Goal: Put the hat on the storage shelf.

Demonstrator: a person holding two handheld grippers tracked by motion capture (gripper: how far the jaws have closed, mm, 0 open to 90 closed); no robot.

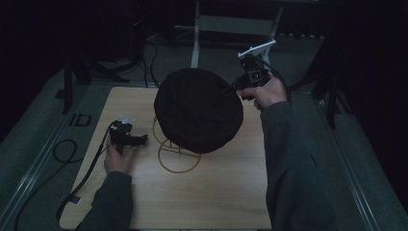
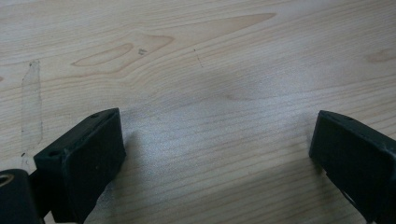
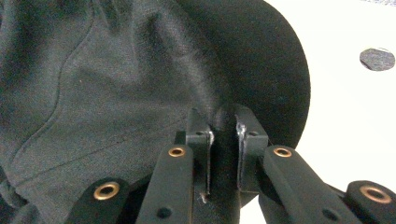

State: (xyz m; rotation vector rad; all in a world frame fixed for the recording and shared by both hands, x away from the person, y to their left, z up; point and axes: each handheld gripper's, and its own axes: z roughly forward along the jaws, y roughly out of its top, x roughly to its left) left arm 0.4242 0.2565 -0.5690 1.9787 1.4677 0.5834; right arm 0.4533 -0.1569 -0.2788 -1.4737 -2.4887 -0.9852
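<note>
A black hat (image 1: 198,109) of matt woven cloth, softly creased with stitched seams, sits on a thin wire stand (image 1: 178,154) with a dull golden look. The table (image 1: 211,192) is pale wood, smooth, with visible grain. The right gripper (image 3: 224,130) has matt black plastic jaws with brass-coloured rivets.

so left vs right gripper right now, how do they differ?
The left gripper has its jaws spread wide with nothing but bare table between them; the right gripper is clamped on the black hat's edge. The left sits low by the table, the right is raised at the hat's far side. Both are hand-held, with black jaws.
</note>
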